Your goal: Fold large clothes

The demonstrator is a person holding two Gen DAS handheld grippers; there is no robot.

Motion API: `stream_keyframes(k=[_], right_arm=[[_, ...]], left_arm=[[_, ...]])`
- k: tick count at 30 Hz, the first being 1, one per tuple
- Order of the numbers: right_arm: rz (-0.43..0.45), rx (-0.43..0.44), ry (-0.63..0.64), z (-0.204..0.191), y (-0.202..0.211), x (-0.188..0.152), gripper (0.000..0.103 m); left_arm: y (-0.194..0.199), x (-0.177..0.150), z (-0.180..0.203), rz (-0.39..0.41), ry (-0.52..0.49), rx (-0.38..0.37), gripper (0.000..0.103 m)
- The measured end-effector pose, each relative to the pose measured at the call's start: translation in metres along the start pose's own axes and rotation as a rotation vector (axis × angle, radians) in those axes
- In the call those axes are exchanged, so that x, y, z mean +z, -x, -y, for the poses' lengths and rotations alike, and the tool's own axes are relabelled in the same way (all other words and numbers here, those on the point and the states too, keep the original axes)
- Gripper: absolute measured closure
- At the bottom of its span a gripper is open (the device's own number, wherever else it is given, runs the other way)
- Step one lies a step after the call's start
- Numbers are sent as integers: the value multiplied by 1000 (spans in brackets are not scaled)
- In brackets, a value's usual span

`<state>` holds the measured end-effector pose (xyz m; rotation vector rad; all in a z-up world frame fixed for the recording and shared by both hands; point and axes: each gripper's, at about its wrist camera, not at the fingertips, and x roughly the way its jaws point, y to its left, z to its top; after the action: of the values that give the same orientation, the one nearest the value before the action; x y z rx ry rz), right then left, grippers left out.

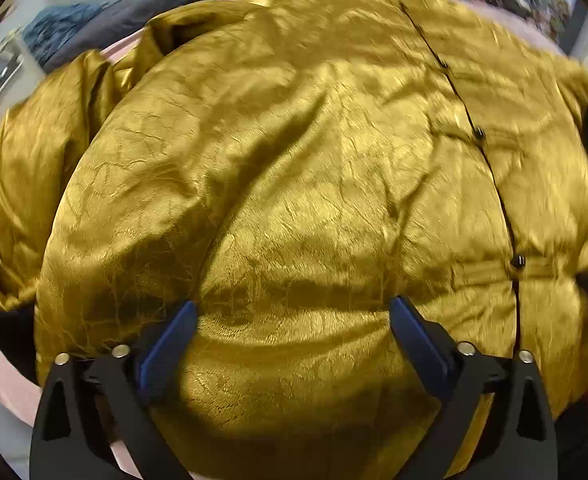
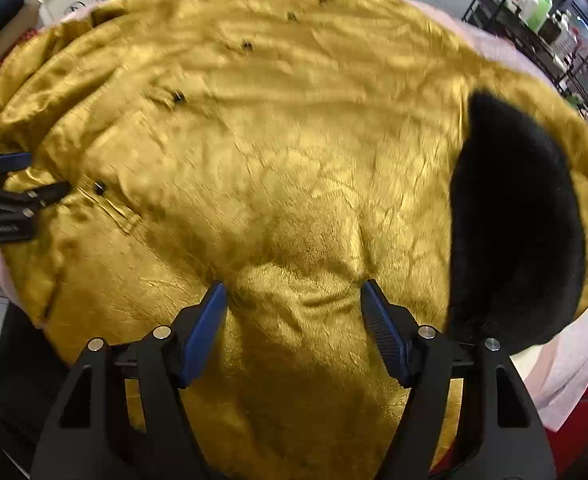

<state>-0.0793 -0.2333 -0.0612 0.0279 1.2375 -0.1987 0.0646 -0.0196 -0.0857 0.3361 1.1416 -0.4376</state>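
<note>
A gold satin jacket (image 1: 294,168) with a black fur collar (image 2: 513,220) lies spread across a pink-covered surface (image 2: 565,380); left tongs (image 1: 294,312) and right tongs (image 2: 294,296) hover released above it.

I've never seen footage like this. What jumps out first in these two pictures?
A shiny gold jacket fills nearly both views, spread over a pink surface, with small black buttons running down its front. On the right in the right wrist view, a black furry collar stands out against the gold. At the bottom of each view, the left gripper and the right gripper stand open above the cloth.
</note>
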Motion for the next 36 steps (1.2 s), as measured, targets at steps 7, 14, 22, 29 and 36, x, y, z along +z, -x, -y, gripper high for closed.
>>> stream_keyframes(k=[7,14,22,29,36], right_arm=[[74,-41,9,-4,-5,-9,19],[72,-28,-14,-1,-4,-8,19],[173,50,-115,22,24,-21,19],[285,120,-285,75,48,-38,19],[390,204,-390,107,81,-61,19]], left_arm=[[-1,1,0,-4,-19,-5,5],[-1,11,2,-35,3,13,5],[29,29,13,15,92,-65,7],[58,63,65,107,88,-282,7],[77,98,184,184,-206,-420,9]])
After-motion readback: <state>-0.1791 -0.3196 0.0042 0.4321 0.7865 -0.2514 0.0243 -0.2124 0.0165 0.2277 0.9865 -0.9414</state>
